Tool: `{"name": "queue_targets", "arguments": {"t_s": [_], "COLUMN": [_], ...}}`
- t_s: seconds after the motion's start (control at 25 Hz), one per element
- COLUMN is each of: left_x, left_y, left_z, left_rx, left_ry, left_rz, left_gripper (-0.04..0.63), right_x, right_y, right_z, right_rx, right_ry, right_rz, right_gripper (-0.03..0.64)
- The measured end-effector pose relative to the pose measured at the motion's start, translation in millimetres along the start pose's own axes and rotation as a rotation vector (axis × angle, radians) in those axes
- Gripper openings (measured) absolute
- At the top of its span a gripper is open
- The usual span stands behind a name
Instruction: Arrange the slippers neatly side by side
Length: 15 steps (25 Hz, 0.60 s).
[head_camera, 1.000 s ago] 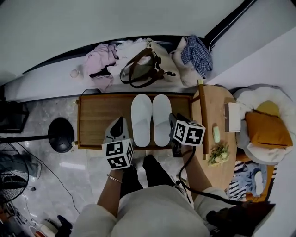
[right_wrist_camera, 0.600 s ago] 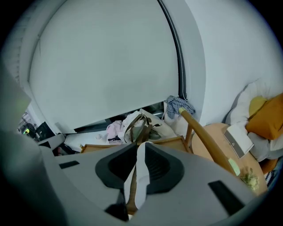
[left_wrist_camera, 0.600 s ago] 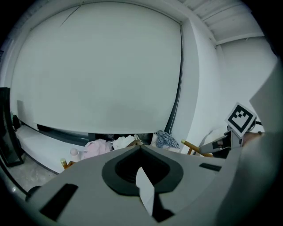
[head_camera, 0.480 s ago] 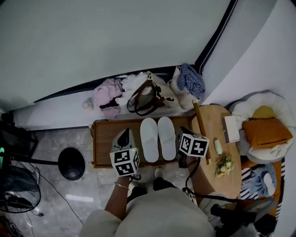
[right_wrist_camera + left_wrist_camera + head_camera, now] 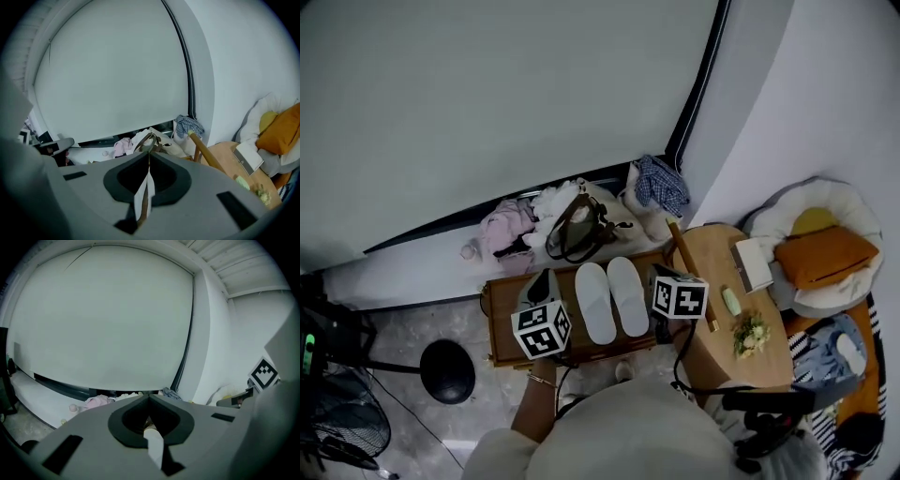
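Note:
Two white slippers (image 5: 595, 302) (image 5: 628, 295) lie side by side, toes away from me, on a low wooden board (image 5: 508, 298). My left gripper (image 5: 542, 284) hovers over the board's left part, just left of the slippers; in the left gripper view its jaw tips (image 5: 149, 397) meet with nothing between them. My right gripper (image 5: 661, 277) hangs just right of the slippers. Its jaws (image 5: 149, 152) have just been closing and now stand shut and empty. Neither gripper touches a slipper.
A heap of clothes and a tote bag (image 5: 577, 220) lies behind the board against the wall. To the right is a round wooden table (image 5: 712, 258) with a book, flowers and a wooden stick (image 5: 689, 272). A black round base (image 5: 448, 371) stands on the floor at left.
Both grippers have risen and drawn back from the slippers, and the head view has lifted, so the scene looks smaller. The slippers have stayed side by side on the board.

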<state>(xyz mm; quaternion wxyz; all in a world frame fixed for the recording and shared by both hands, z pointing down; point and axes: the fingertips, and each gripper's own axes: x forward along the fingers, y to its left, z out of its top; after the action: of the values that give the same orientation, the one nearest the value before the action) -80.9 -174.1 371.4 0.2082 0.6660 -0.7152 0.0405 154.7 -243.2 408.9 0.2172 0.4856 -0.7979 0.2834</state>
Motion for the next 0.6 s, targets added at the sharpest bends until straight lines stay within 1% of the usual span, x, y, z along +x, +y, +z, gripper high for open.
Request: {"name": "queue_targets", "arguments": {"t_s": [0.28, 0.44, 0.6], "left_x": [1.6, 0.2, -3.4], "left_y": [-22.2, -30.2, -35.8], "left_z": [-2.8, -6.9, -8.4], "left_rx": [0.026, 0.035, 0.040], "left_ry": [0.018, 0.033, 0.034], "left_rz": [-0.053, -0.064, -0.066], "left_gripper": [0.005, 0.005, 0.005], "right_x": [-11.1, -12.2, -19.0], "right_y": [-7.3, -5.2, -8.6], "right_z": [2.3, 4.5, 5.3], "right_rx": [-0.019, -0.028, -0.069], "right_ry": [-0.011, -0.022, -0.030], "right_rz": [-0.034, -0.019, -0.040], "right_gripper": [0.038, 0.038, 0.034]}}
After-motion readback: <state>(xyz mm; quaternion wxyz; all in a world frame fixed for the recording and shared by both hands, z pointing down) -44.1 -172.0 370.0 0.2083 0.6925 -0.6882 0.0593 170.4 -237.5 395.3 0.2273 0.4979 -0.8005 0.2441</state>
